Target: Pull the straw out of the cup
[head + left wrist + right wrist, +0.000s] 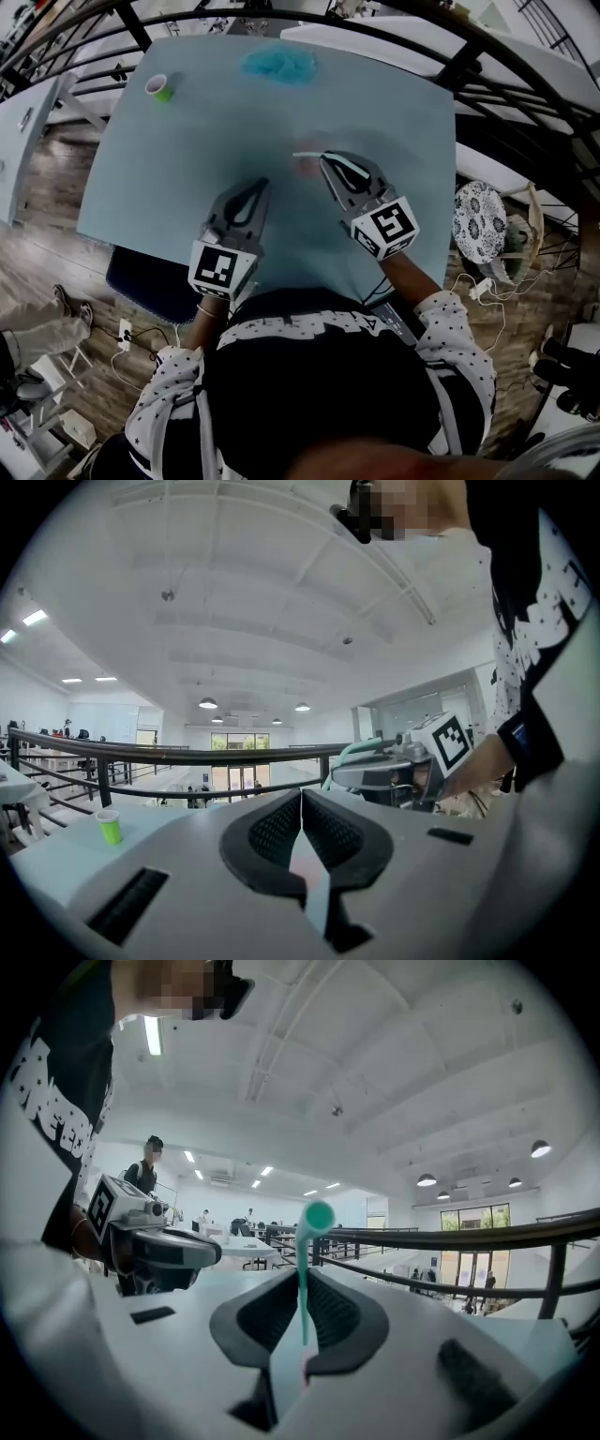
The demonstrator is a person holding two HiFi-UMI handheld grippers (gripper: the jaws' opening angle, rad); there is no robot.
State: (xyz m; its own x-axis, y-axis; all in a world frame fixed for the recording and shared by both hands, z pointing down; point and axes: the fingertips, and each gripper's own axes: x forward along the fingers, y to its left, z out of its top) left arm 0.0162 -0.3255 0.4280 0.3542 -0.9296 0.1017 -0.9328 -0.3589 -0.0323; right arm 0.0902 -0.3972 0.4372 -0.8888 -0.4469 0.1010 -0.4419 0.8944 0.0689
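Straw (303, 1251) sits pinched between the closed jaws of our right hand-held gripper (302, 1293), above the worktop (187, 159), well apart from the cup (161, 87). We judge it light, thin and crushable, best held gently mid-length. Our left hand-held gripper (302, 803) is closed on nothing.

**Little that can be read**

White block letters run across the chest of the person's black shirt (309, 328) in the head view, too blurred to read. In the right gripper view the same shirt shows large white capitals cut off by the picture's edge; only "EE" is clear. The marker cube (223, 267) of the left gripper (262, 185) and that of the right gripper (325, 158) bear black-and-white square patterns, not letters.
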